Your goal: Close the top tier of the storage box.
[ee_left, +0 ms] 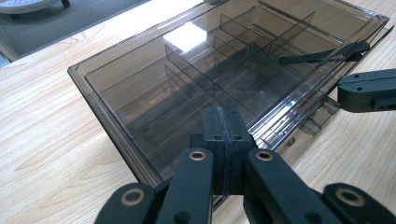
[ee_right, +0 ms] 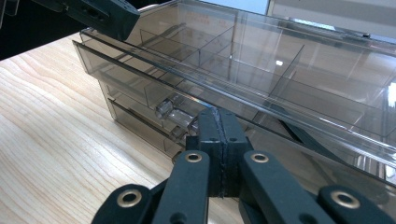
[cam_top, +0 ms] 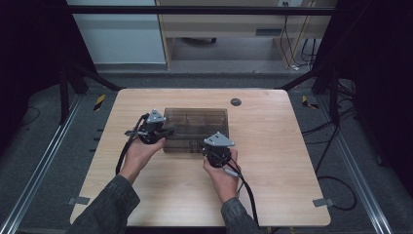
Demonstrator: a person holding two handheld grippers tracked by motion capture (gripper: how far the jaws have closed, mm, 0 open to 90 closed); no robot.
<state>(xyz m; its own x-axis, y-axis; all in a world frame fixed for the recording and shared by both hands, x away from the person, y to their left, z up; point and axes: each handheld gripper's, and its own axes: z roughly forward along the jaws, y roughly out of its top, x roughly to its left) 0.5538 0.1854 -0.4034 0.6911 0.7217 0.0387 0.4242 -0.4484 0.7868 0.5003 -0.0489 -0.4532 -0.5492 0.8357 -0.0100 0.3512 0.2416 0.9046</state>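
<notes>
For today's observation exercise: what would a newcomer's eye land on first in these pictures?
First, the smoky clear plastic organiser box in the middle of the wooden table, its lid down over a grid of dividers. Next, the two black grippers at it: the left gripper at the box's left end and the right gripper at its near edge by the clear latch, both with jaws shut and holding nothing.

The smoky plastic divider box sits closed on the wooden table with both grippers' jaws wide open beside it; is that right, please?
Not quite: the jaws are shut, not open. The left gripper view and right gripper view each show jaws pressed together, empty, beside the closed divider box on the wooden table.
</notes>
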